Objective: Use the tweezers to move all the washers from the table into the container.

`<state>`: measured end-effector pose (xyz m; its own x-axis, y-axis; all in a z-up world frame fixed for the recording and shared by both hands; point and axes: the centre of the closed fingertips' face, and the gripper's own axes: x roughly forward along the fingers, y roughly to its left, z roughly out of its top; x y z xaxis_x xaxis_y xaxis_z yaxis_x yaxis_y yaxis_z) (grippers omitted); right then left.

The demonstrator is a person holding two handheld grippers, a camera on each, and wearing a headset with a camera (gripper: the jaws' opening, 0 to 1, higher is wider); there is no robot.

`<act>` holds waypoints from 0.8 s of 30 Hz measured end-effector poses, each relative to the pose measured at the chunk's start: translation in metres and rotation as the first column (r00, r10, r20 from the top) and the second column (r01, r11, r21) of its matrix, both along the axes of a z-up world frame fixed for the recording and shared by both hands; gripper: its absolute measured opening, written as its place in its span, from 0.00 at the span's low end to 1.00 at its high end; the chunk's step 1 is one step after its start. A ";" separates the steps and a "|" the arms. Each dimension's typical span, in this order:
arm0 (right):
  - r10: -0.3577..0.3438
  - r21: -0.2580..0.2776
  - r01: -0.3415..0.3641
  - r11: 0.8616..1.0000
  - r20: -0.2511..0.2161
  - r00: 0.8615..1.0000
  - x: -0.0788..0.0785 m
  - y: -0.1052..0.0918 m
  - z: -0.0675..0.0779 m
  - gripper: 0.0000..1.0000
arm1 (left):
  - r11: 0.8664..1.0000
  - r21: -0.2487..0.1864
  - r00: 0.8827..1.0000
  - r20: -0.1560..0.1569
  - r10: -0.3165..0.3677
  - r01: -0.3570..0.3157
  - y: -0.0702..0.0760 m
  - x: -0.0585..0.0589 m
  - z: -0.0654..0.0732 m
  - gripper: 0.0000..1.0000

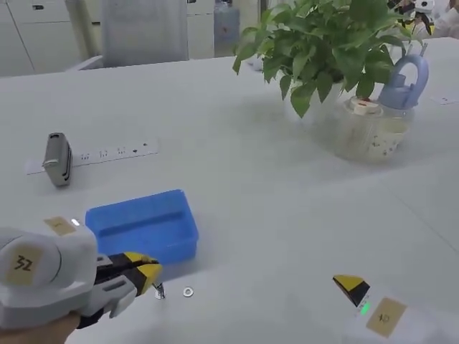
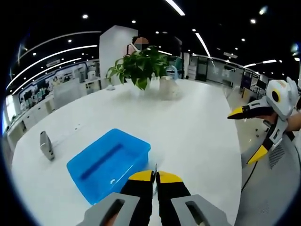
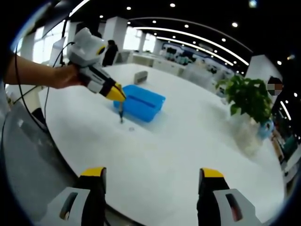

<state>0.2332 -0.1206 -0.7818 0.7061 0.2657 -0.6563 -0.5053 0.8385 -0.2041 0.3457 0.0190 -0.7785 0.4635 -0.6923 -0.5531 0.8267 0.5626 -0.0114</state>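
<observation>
White counter (image 1: 287,215) in open-plan office, left tool (image 1: 150,271) low, jaws closed on thin metal tweezers (image 1: 158,290), small silver washer (image 1: 188,292) just beside their tip, blue plastic container (image 1: 154,247) just beyond, right tool (image 3: 153,173) spread wide.

Desk (image 1: 287,215) centre and right: open passage. Obstacles: blue container (image 1: 172,245) front left, power strip (image 1: 107,154) behind it, plant (image 1: 323,43) far right.

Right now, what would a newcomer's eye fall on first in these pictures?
The bright blue container low on the left of the head view, and in front of it the left tongs shut on tweezers beside a small washer. A leafy green plant stands far right.
</observation>
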 end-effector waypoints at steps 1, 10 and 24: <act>-0.001 -0.001 0.001 1.000 0.001 1.000 0.000 0.000 0.000 0.79 | 1.000 0.002 1.000 0.001 -0.002 0.002 0.000 -0.001 0.001 0.00; 0.005 -0.003 -0.005 1.000 0.002 1.000 0.000 0.001 0.000 0.79 | 1.000 -0.003 0.999 0.032 -0.015 0.015 0.000 0.000 0.019 0.00; -0.005 -0.010 0.005 1.000 0.009 1.000 0.001 -0.001 0.001 0.79 | 1.000 -0.018 0.995 0.103 -0.009 0.011 0.006 0.016 0.059 0.00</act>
<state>0.2339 -0.1218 -0.7811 0.7132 0.2559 -0.6526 -0.4993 0.8389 -0.2167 0.3620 0.0248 -0.7197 0.5107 -0.7066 -0.4898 0.8294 0.5550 0.0642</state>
